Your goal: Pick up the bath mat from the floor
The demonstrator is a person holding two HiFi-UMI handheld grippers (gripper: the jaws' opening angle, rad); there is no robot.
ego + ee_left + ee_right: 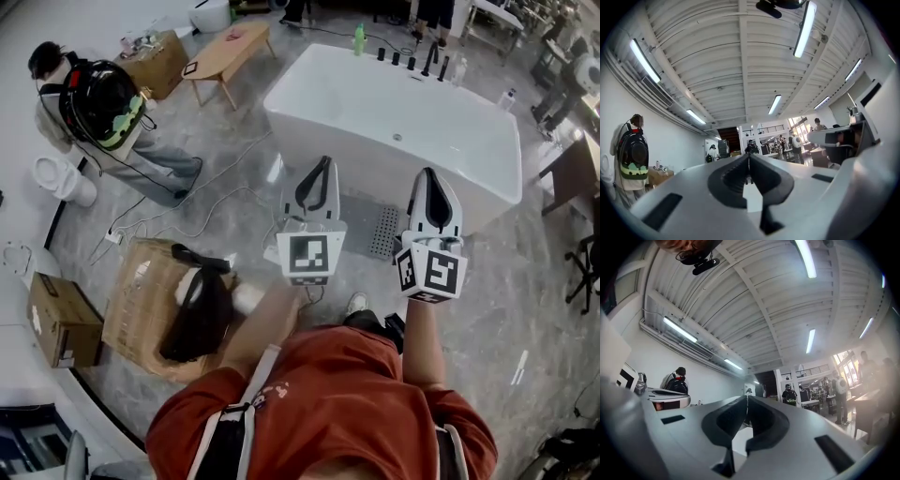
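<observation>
The left gripper [321, 165] and the right gripper [428, 173] are both closed, the jaws pressed together with nothing between them. They are held side by side and point toward the white bathtub [394, 122]. The grey bath mat [367, 221] lies flat on the floor, seen between the two grippers and below them, beside the bathtub.

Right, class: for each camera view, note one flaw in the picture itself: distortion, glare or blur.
Head view: the wide-angle lens bows the white bathtub, and the glossy grey floor shows light streaks. Left gripper view: fisheye circle with black corners, long ceiling strip light blown out. Right gripper view: same fisheye, with hazy glare washing its right edge.
</observation>
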